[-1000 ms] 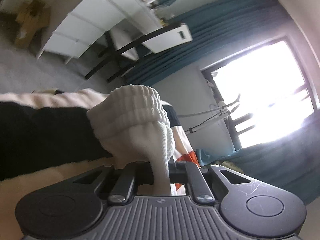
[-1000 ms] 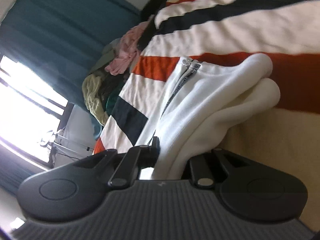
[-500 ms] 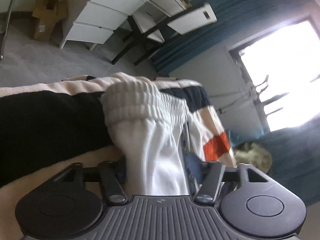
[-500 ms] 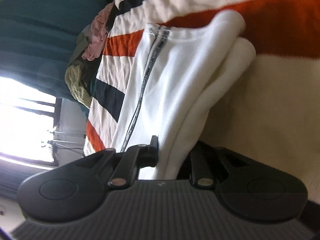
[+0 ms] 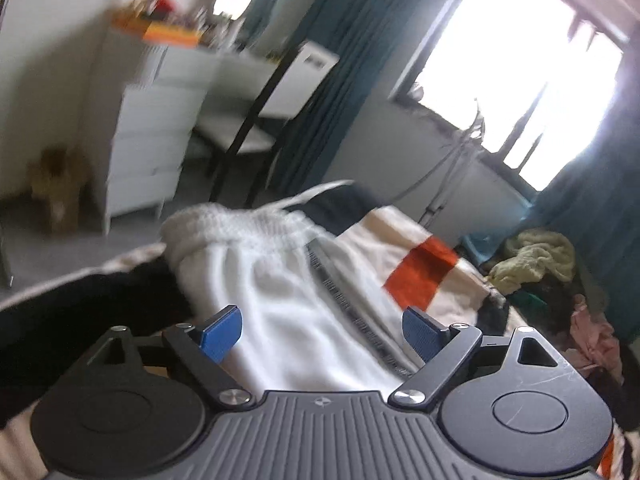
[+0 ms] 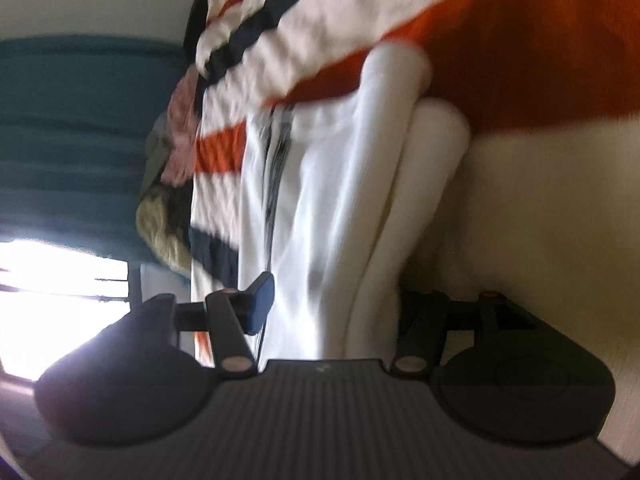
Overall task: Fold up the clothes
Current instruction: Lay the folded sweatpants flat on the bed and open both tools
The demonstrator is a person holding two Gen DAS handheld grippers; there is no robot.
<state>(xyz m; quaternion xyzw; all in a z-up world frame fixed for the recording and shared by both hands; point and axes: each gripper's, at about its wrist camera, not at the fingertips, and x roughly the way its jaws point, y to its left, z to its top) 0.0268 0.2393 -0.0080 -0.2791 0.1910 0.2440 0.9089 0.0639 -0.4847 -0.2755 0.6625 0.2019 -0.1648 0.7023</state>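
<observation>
Both views are blurry. White pants (image 5: 280, 300) run lengthwise from bottom centre to the waistband at centre frame, lower end hidden behind the gripper body. Left gripper (image 5: 322, 330) and right gripper (image 6: 334, 300) both spread wide, gripping nothing

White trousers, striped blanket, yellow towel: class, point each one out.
White trousers (image 5: 280, 300), left wrist view, on the leg fabric.
Striped blanket (image 6: 540, 40), right wrist view, on an orange stripe.
Yellow towel (image 5: 532, 256), left wrist view, on its crumpled middle.
</observation>
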